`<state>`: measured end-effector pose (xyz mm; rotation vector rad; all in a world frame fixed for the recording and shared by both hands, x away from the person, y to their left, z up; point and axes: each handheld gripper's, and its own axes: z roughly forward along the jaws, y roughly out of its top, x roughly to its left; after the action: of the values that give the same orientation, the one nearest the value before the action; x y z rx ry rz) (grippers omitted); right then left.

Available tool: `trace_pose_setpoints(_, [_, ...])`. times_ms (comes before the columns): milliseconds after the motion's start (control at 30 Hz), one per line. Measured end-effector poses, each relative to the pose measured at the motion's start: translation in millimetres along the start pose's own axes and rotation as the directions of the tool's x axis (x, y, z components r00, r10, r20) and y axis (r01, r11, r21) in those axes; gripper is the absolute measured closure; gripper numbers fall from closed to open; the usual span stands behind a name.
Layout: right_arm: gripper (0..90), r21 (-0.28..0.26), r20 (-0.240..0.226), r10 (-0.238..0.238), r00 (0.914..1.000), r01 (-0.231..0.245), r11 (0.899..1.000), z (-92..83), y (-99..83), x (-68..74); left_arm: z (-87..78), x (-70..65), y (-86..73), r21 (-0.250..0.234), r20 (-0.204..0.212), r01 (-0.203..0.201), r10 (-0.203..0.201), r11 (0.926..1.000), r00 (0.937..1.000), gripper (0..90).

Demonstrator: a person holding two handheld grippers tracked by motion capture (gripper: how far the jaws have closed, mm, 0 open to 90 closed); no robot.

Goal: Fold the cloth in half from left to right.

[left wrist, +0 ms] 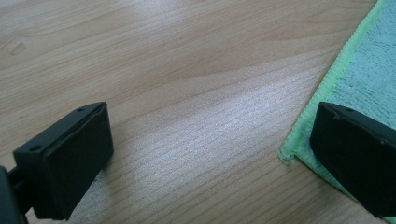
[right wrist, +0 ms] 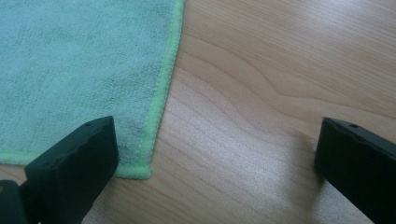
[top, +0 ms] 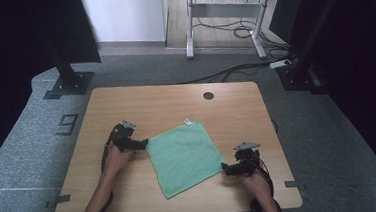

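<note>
I have a green cloth (top: 184,159) lying flat and spread out on the wooden worktop (top: 231,108), a little nearer the front edge than the back, turned so its corners point toward the worktop's edges rather than its sides running parallel to them. A small white tag (top: 188,121) sticks out at the cloth's back corner. Near the back edge of the worktop there is a round dark cable hole (top: 208,95), well apart from the cloth.

My left gripper (top: 141,144) sits at the cloth's left corner, toward the left edge of the worktop. In the left gripper view its jaws stand wide apart with nothing between them: one jaw is over bare wood, the other over the cloth's bright green hem (left wrist: 327,84), and the cloth corner lies just inside that jaw.

My right gripper (top: 228,169) is at the cloth's right corner, toward the front right of the worktop. In the right gripper view its jaws are also spread wide and hold nothing; one jaw is over the cloth beside its corner, the other over bare wood, well clear of the hem (right wrist: 163,88)

I cannot tell whether either gripper touches the cloth or only hangs above it
</note>
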<state>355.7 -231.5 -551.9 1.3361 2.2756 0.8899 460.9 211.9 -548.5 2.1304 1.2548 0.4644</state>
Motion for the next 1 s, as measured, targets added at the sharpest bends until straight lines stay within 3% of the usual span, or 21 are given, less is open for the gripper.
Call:
trace_pose_setpoints(100, [0.0,-0.003,0.007,-0.021,0.9998,0.021,1.0,-2.0,2.6,2.8,0.0,0.0,0.0,0.0,0.0,0.0,0.0,1.0,1.0,0.0])
trace_pose_setpoints(300, [0.0,-0.007,-0.071,-0.053,0.9961,0.052,0.999,-7.6,8.2,13.2,0.0,-0.2,-0.1,0.0,-0.001,0.002,-0.002,1.0,1.0,0.0])
trace_pose_setpoints(467, [0.0,-0.006,-0.129,-0.097,0.9868,0.097,0.995,-8.5,13.1,25.2,0.0,-0.1,-0.1,0.0,-0.001,0.003,-0.003,1.0,1.0,0.0])
trace_pose_setpoints(700, [3.7,-0.022,-0.213,-0.161,0.9637,0.16,0.987,-8.0,22.0,52.8,-0.2,-0.4,-0.2,0.0,-0.002,0.004,-0.004,1.0,1.0,0.0])
trace_pose_setpoints(1000, [11.5,-0.037,-0.319,-0.226,0.9203,0.226,0.973,-2.4,31.7,92.4,-0.5,-0.7,-0.3,0.0,-0.004,0.003,-0.003,1.0,1.0,0.0])
